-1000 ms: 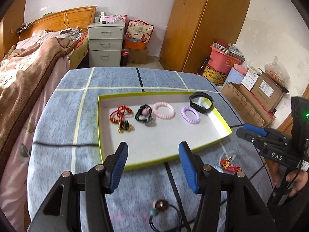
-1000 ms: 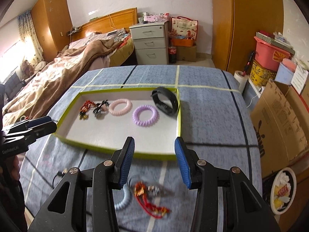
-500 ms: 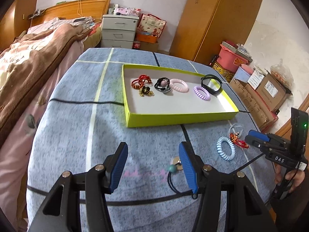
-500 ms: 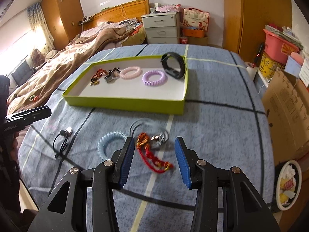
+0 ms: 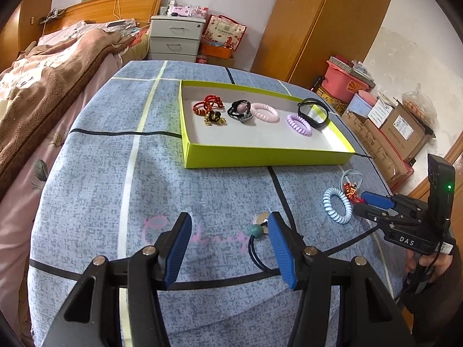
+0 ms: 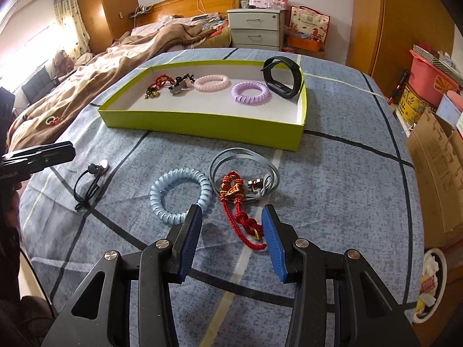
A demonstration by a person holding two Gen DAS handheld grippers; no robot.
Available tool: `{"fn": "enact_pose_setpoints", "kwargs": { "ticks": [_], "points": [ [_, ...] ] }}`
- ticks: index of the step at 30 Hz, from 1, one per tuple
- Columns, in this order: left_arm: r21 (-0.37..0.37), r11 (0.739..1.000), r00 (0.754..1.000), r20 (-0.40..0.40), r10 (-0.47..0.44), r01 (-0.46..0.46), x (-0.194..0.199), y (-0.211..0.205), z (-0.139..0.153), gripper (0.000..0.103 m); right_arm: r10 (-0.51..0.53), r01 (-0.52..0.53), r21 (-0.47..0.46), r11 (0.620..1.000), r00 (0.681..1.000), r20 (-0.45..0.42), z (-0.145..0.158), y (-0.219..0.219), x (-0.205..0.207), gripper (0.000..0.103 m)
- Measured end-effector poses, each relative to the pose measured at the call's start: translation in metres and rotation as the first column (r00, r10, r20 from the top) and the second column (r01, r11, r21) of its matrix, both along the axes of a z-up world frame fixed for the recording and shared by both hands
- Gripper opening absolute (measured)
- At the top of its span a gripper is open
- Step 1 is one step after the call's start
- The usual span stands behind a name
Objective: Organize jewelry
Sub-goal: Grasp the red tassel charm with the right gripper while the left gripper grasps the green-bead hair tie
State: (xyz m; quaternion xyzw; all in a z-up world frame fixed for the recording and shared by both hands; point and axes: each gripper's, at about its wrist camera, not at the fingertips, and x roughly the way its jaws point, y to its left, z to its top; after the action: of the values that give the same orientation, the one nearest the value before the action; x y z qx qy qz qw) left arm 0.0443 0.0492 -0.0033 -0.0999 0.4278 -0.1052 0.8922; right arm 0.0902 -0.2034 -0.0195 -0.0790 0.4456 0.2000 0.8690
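- Near the front edge of the blue-grey checked tablecloth [image 6: 341,173]: left gripper [image 5: 228,228] jaws wide open, nothing between the pads; a black cord with a teal bead [image 5: 255,230] lies just inside its right finger, not gripped.
- Right gripper [image 6: 231,218] jaws also open, empty; tail of the red knotted cord [image 6: 246,222] lies on the cloth between the fingers, pads apart from it.
- Green tray [image 6: 202,127] sits mid-table toward the far edge, low walls, white floor; front half of its floor bare.
- Row along the tray's far wall, left to right: red-and-gold charm [image 5: 208,108], black tie with a pink bead [image 5: 240,110], pink coil tie [image 5: 264,112], purple coil tie [image 5: 299,121], black band [image 6: 282,76] upright in the far right corner.
- Loose on the cloth in front of the tray: light blue coil tie [image 6: 179,195], touching the right gripper's left finger in view; grey wire loop [image 6: 246,162] under the red cord's top.
- Open cloth left of the tray and along the front edge; bed [image 5: 43,81] beside the left edge, boxes [image 6: 434,167] past the right edge.
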Motion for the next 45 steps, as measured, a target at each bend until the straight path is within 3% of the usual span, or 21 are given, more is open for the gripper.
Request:
{"fn": "enact_pose_setpoints", "kwargs": {
  "ticks": [3, 6, 13, 30, 45],
  "points": [
    [0.007, 1.000, 1.000, -0.005, -0.005, 0.005, -0.001, 0.000, -0.002, 0.057, -0.001, 0.001, -0.035, 0.999, 1.000, 0.011, -0.002, 0.004, -0.001, 0.042],
    [0.017, 1.000, 1.000, -0.009, -0.009, 0.009, -0.003, 0.001, -0.004, 0.057, -0.020, 0.022, -0.062, 0.998, 1.000, 0.024, -0.003, 0.003, -0.002, 0.022],
    [0.015, 0.999, 0.999, -0.018, -0.039, 0.039, -0.001, -0.006, -0.007, 0.057, -0.031, 0.032, -0.044, 0.999, 0.999, 0.032, -0.002, -0.001, -0.003, 0.013],
    [0.037, 0.992, 0.992, -0.053, -0.118, 0.120, 0.005, -0.034, -0.017, 0.057, -0.028, 0.023, 0.106, 0.994, 0.999, 0.044, 0.015, -0.016, -0.018, 0.012],
    [0.252, 0.958, 0.991, -0.040, -0.129, 0.135, 0.014, -0.058, -0.019, 0.057, -0.066, 0.051, 0.163, 0.985, 0.994, 0.092, 0.031, -0.028, -0.029, 0.012]
  ]
}}
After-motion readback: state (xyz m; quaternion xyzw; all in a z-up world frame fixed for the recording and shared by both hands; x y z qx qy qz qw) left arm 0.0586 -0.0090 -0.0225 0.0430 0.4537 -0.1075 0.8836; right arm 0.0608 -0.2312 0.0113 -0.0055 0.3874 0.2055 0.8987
